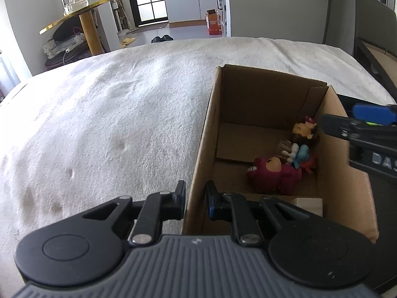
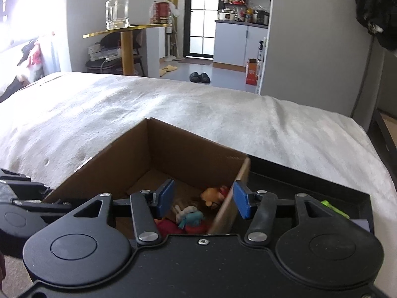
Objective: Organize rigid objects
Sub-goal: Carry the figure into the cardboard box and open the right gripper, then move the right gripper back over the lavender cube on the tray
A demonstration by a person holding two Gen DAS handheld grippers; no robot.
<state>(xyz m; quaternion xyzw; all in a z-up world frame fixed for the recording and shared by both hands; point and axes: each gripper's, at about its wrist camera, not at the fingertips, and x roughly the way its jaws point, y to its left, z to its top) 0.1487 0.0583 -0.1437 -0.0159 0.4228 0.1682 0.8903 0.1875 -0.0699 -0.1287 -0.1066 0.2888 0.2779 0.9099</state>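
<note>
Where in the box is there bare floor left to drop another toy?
The box floor is bare at the far end and along its left wall. The right side is crowded: pink toy, blue toy and yellow-headed toy cluster against the right wall.

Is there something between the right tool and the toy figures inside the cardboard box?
Nothing visible covers the toy figures. The box is open on top, but the right tool straddles the right wall of the cardboard box, so that wall stands between its pads.

- Box (image 1: pixel 208 134): matt brown cardboard.
- Blanket (image 1: pixel 111 124): white, rough, nubbly cloth.
- Jar (image 2: pixel 117 10): clear glass.
- Side table (image 2: pixel 124 28): glossy gold top.
</note>
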